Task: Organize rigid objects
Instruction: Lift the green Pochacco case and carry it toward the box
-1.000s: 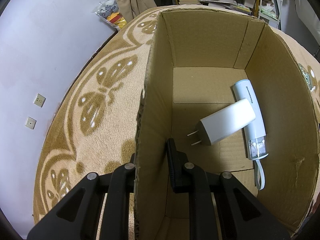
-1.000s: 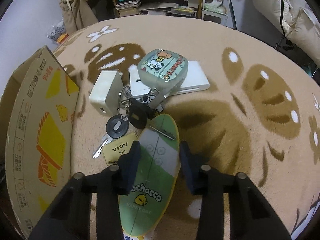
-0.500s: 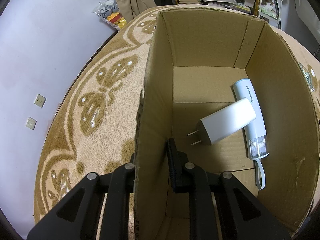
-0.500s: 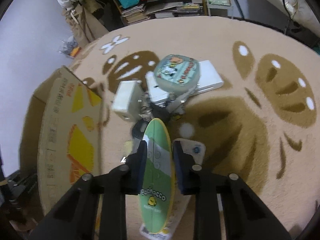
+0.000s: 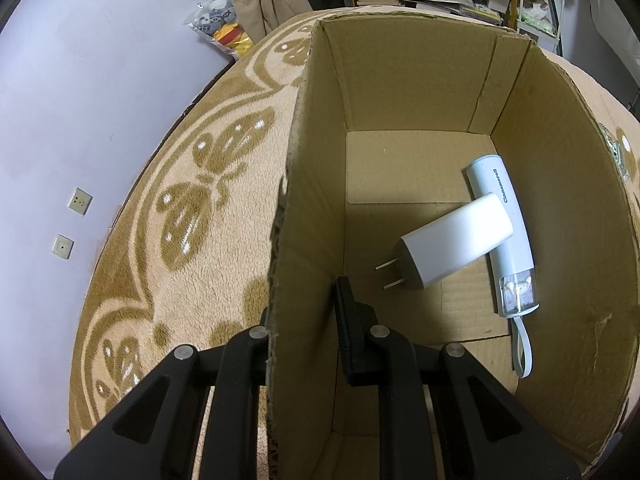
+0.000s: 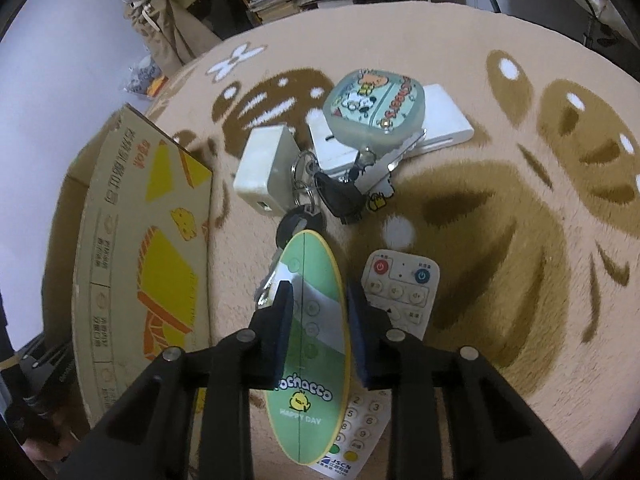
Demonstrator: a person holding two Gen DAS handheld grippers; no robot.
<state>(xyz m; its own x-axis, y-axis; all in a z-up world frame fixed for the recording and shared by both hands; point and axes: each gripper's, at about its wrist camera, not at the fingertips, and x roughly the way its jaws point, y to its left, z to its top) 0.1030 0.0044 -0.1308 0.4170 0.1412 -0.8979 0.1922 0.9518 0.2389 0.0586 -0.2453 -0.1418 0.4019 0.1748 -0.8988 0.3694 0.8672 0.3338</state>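
Observation:
My left gripper (image 5: pixel 304 312) is shut on the left wall of the open cardboard box (image 5: pixel 400 60); one finger is inside and the other is hidden behind the wall. In the box lie a white plug charger (image 5: pixel 452 248) and a pale blue tube device (image 5: pixel 508 232). In the right wrist view, my right gripper (image 6: pixel 318 300) grips a green oval case (image 6: pixel 310 360) on edge. Its jaws are opening slightly, with the case still between the pads. The case hangs over a white remote (image 6: pixel 400 288) on the rug.
Beyond the remote lies a pile: a bunch of keys (image 6: pixel 340 196), a white adapter (image 6: pixel 264 168), a round cartoon case (image 6: pixel 374 112) and a flat white slab (image 6: pixel 444 124). The box's printed outer side (image 6: pixel 132 248) stands to the left. Shelves and clothes line the far wall.
The right gripper has closed on the green case and turned it on edge, uncovering the white remote beneath. The left gripper and the box have not moved.

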